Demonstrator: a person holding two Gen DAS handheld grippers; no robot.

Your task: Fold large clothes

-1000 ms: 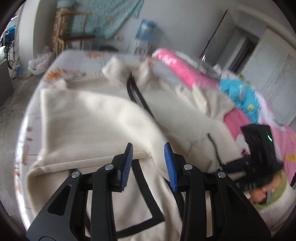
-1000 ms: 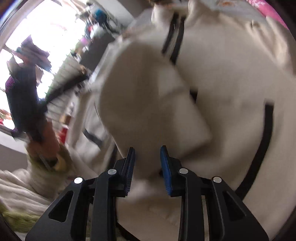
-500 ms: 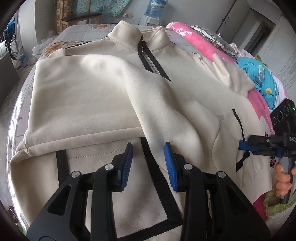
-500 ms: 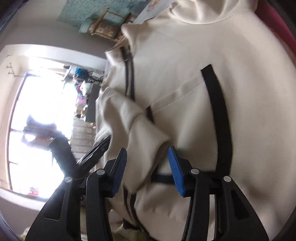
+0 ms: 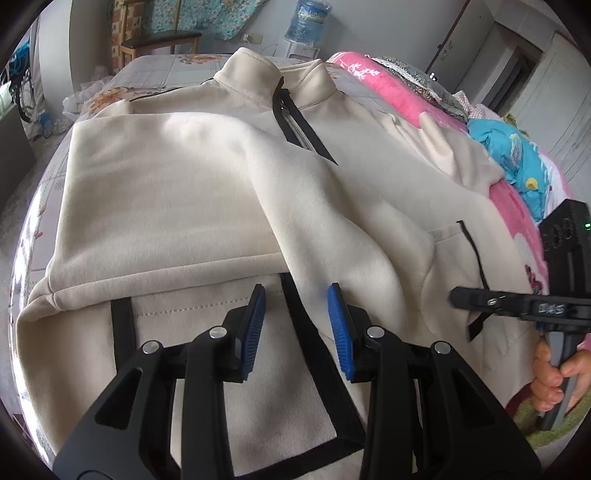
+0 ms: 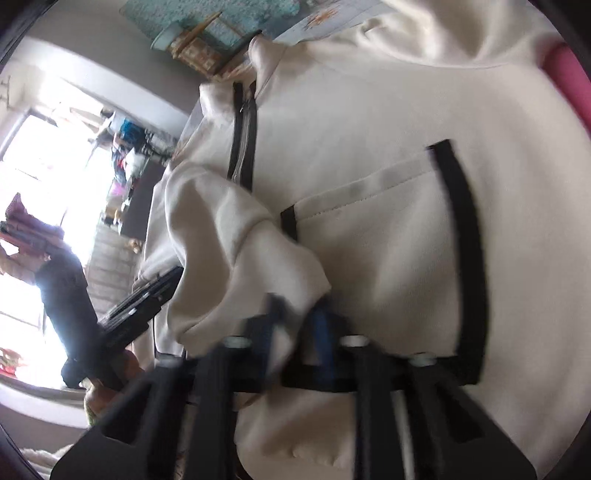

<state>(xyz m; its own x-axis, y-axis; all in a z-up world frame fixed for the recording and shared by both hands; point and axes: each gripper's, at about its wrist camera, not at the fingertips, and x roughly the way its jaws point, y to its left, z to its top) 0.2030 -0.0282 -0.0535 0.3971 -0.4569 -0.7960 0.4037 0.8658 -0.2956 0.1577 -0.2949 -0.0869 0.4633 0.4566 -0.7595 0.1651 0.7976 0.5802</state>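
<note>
A large cream sweatshirt (image 5: pixel 207 206) with a black zip and black pocket trim lies front up on the bed, one sleeve (image 5: pixel 332 236) folded across its chest. My left gripper (image 5: pixel 295 325) is open and empty, hovering just above the hem pocket. The right gripper (image 5: pixel 480 301) shows at the right edge of the left wrist view, held by a hand. In the right wrist view the sweatshirt (image 6: pixel 388 177) fills the frame, and my right gripper (image 6: pixel 295 325) is blurred, its jaws narrowed around the cuff of the folded sleeve (image 6: pixel 266 266).
Pink bedding (image 5: pixel 391 88) and a blue garment (image 5: pixel 513 147) lie along the bed's right side. A wooden chair (image 5: pixel 159 40) and a water dispenser (image 5: pixel 306 18) stand beyond the bed. A bright window (image 6: pixel 33 177) shows in the right wrist view.
The left gripper has stayed open above the hem. The right gripper's jaws have narrowed from wide open onto the sleeve cuff, and its view has shifted slightly.
</note>
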